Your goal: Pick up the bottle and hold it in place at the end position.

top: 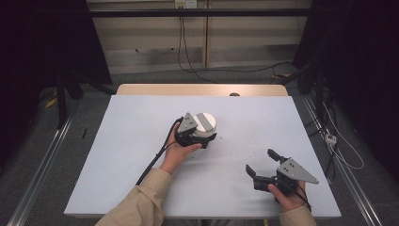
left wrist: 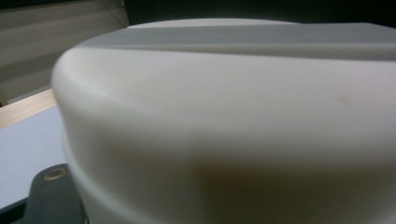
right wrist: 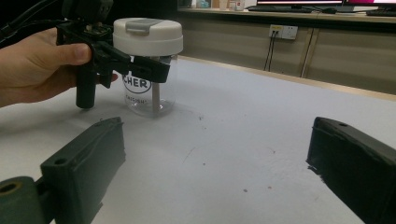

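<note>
Left hand-held gripper (top: 203, 136) pinches jar (right wrist: 150, 88) below its lid (right wrist: 148, 35), upright on tabletop (top: 244, 117); lid on. Right hand-held gripper (top: 260, 162) spread, well apart; opening likely remains

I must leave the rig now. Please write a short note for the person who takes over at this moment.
Left gripper: closed around the clear jar, just under its white lid.
Right gripper: open, holds nothing, near the table's front right.
Jar: upright on the white table, near the middle.
Done: jar gripped.
Left: lid is on; probably open it or move the jar.
</note>
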### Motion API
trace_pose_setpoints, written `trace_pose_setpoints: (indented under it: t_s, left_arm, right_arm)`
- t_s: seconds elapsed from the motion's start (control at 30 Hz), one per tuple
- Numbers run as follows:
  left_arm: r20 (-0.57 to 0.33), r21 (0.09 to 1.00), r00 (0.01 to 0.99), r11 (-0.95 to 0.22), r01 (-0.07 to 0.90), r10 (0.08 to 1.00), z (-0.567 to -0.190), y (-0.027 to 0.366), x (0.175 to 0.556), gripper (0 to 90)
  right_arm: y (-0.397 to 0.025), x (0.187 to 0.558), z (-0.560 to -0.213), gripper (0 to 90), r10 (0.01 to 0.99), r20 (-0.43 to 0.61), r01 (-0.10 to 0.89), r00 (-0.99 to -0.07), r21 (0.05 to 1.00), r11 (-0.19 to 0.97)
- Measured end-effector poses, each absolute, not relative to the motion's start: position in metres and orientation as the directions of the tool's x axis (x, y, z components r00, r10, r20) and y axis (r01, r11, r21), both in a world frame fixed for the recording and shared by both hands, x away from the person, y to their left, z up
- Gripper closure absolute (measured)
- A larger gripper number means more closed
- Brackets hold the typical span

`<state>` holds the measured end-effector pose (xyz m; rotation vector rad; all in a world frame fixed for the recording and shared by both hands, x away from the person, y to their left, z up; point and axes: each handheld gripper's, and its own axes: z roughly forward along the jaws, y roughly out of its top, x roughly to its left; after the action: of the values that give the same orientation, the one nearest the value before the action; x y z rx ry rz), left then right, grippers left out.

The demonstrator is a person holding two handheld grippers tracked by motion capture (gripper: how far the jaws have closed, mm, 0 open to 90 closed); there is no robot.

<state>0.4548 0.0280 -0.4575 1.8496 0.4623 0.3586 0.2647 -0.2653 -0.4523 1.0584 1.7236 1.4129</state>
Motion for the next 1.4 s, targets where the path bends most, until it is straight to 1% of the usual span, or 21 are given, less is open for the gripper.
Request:
trace_pose_setpoints:
  t_s: [0.17,0.23,0.43,0.7,0.87,1.07,1.23,1.4]
  left_arm:
    - [0.010,0.951,0.876,-0.275,0.141,0.482,-0.459,0.029,0.455,18.4]
    - [-0.010,0.956,0.873,-0.252,0.152,0.489,-0.460,0.029,0.454,18.4]
    - [0.006,0.956,0.871,-0.257,0.139,0.492,-0.461,0.031,0.452,18.3]
    - [0.003,0.956,0.868,-0.255,0.143,0.496,-0.462,0.031,0.452,18.4]
    - [0.000,0.955,0.866,-0.256,0.148,0.500,-0.461,0.031,0.451,18.4]
    - [-0.002,0.955,0.867,-0.255,0.149,0.499,-0.462,0.031,0.451,18.4]
    - [0.002,0.955,0.866,-0.258,0.147,0.501,-0.461,0.032,0.451,18.4]
    - [-0.014,0.955,0.866,-0.249,0.160,0.500,-0.462,0.032,0.451,18.4]
  right_arm:
    - [-0.264,0.266,-0.453,3.7,0.891,0.000,0.181,-0.453,0.979,0.092]
    - [-0.263,0.267,-0.453,3.7,0.891,-0.002,0.181,-0.454,0.979,0.094]
    - [-0.257,0.273,-0.451,3.8,0.890,0.005,0.194,-0.457,0.976,0.095]
    - [-0.245,0.288,-0.446,5.0,0.885,0.011,0.225,-0.465,0.968,0.106]
    - [-0.239,0.299,-0.441,6.4,0.884,0.052,0.266,-0.465,0.960,0.083]
    - [-0.233,0.305,-0.438,6.9,0.879,0.064,0.281,-0.473,0.956,0.081]
    - [-0.224,0.311,-0.436,7.3,0.873,0.065,0.295,-0.484,0.951,0.092]
    - [-0.216,0.319,-0.433,7.4,0.865,0.061,0.302,-0.497,0.947,0.107]
